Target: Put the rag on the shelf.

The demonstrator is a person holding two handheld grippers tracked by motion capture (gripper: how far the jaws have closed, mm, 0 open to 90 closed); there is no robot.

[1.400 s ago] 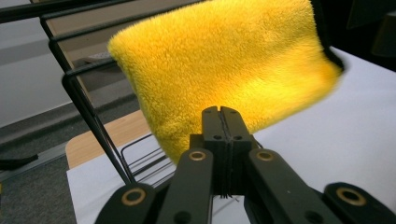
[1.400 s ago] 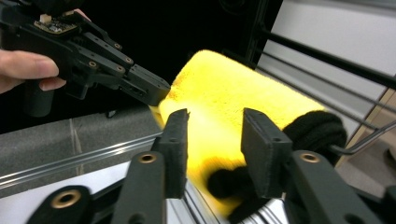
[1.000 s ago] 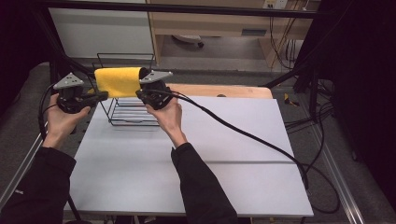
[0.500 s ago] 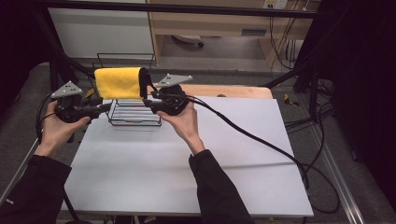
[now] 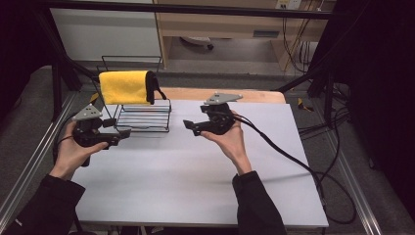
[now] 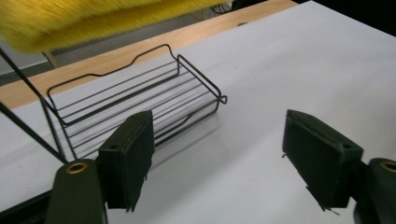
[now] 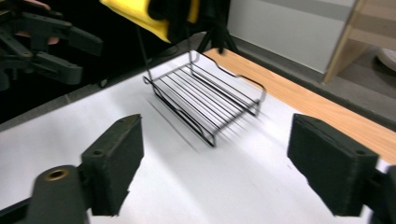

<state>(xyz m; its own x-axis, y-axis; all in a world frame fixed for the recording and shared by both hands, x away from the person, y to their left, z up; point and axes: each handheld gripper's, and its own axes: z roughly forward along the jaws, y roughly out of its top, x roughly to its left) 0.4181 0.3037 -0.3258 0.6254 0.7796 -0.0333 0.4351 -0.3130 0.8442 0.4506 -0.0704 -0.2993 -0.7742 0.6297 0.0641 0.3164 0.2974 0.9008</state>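
A yellow towel (image 5: 125, 87) hangs folded over the top bar of a black wire rack (image 5: 145, 119) at the back left of the white table (image 5: 195, 171). My left gripper (image 5: 116, 128) is held just left of the rack's tray, open and with nothing in it. My right gripper (image 5: 192, 127) hovers to the right of the rack, also open and holding nothing. In the left gripper view the open left gripper (image 6: 224, 158) faces the rack's tray (image 6: 140, 100) under the towel (image 6: 93, 18). The right gripper (image 7: 215, 168) looks at the rack (image 7: 205, 100) and towel (image 7: 140, 16).
A wooden strip (image 5: 254, 94) runs along the table's back edge. A black cable (image 5: 288, 156) trails from the right gripper across the table to the right. Metal frame rails (image 5: 29, 161) border the left side. The left gripper (image 7: 42, 42) appears far off in the right gripper view.
Both grippers have pulled away from the towel's ends. The left came down and toward me, the right moved right and down. The towel stays draped on the rack.
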